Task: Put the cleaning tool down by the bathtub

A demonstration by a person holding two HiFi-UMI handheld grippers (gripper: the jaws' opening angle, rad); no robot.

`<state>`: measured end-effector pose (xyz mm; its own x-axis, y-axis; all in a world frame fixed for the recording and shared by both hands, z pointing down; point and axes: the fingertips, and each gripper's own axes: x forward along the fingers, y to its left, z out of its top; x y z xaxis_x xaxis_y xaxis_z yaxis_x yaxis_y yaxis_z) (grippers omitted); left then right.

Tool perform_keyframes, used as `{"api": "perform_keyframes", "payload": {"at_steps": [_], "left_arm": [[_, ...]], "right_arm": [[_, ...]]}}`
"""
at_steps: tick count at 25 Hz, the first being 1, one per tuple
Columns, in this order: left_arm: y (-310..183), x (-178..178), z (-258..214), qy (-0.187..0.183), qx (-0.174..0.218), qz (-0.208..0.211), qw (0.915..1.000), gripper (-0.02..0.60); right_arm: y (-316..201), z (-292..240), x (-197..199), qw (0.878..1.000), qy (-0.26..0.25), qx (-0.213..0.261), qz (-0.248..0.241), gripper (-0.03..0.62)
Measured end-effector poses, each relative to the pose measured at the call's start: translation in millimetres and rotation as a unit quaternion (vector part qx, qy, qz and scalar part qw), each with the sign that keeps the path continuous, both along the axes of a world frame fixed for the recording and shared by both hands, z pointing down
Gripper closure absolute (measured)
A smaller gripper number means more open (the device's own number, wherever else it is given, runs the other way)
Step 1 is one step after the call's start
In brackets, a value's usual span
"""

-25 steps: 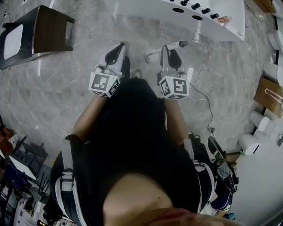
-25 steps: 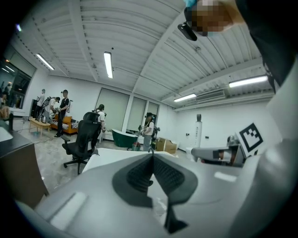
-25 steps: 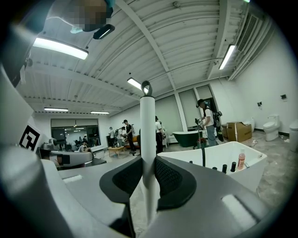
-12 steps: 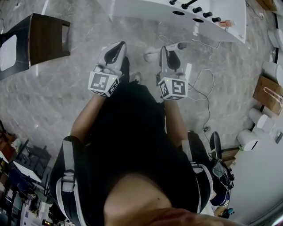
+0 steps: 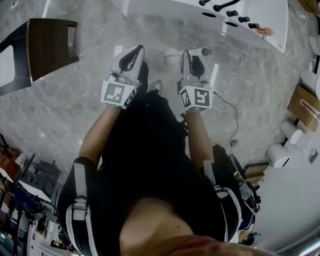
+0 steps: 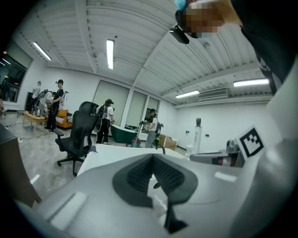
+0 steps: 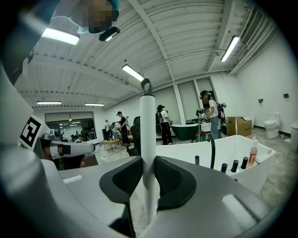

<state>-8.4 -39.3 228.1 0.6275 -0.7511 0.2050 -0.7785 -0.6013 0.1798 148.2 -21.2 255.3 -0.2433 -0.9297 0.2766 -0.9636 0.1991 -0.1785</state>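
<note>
One stick [image 7: 147,121], white, slim and straight, with a small loop at its top end; it stands upright through the middle of the right gripper view, from upper centre down out of the bottom of the frame; its working end is not shown.

Held by: right tool [image 7: 148,174], jaws closed on the shaft; both dark ribbed pads [image 7: 125,183] press on its sides, low on the visible length.

Left tool [image 6: 152,160]: jaws drawn together at the tips, nothing between them; it sits beside the right one at upper centre of the head view.

Destination: bathtub [image 5: 165,11], white, across the top of the head view, apart from both tools; bare grey floor [image 5: 75,115] lies between, with a thin cable [image 5: 235,107] looped on it at centre right.

Handling, as judged:
- light; stiff, with no bend along the shaft
- smooth and round, so likely to twist or slide in the pads if the grip slackens early
- not fragile by the look of it
- balance unknown, since the hidden end may carry a heavier head
- the long free part above the jaws would lever over if bumped

Best hold: the plain shaft, square across the pads; the loop looks too small to grip and suits hanging only.

Setting down calls for the low end on the floor near the bathtub wall before the jaws part, clear of the cable.
</note>
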Motion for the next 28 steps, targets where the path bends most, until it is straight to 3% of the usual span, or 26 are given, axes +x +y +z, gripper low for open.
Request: {"api": "perform_keyframes", "payload": {"at_steps": [10,28], "left_arm": [[-53.6,3.1,59.6,0.003,-0.013,-0.006,0.9999,0.574],[-101.9,-1.1,163.8,0.012,-0.041,-0.01,0.999,0.575]], "right_arm": [[-53.0,76.1,-6.0,1.0,0.005,-0.021,-0.005,0.508],[-112.0,224.2,-21.9,0.998,0.027,-0.059,-0.026,0.508]]}}
